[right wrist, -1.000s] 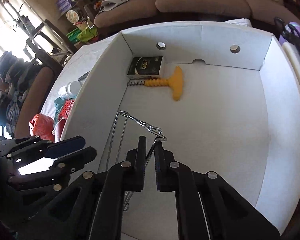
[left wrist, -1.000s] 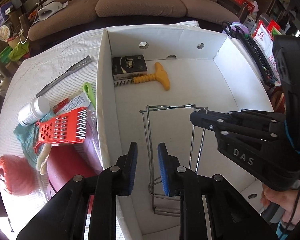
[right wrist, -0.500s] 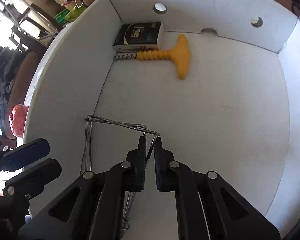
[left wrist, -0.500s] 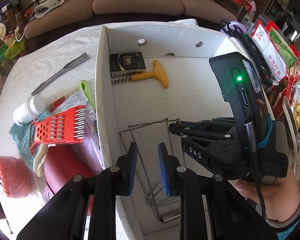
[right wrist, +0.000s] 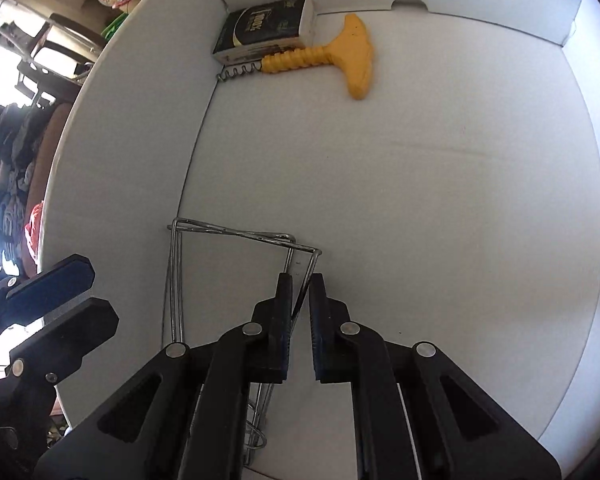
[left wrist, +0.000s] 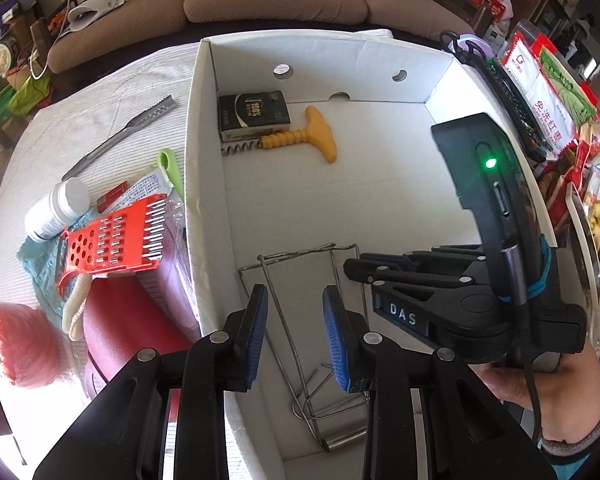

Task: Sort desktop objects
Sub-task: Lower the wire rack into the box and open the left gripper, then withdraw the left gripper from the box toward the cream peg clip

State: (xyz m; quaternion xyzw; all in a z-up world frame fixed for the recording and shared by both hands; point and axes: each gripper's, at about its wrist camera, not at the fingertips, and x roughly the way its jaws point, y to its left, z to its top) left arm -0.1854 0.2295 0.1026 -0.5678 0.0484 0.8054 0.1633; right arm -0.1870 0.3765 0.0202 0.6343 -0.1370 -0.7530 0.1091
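Right gripper [right wrist: 298,300], jaws almost together, pinching one wire of the metal rack [right wrist: 236,236], which apparently rests on the floor of the white box [right wrist: 420,200]. Left gripper [left wrist: 294,320], jaws just widened, empty, hovering over the rack's near end.

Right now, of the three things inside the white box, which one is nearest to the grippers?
The wire rack: it lies at the box's near end, while the black packet and yellow corkscrew lie far.

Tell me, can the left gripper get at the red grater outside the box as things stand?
Probably yes. The left gripper is empty, and the red grater lies on top of the clutter beside the white box, with nothing over it.
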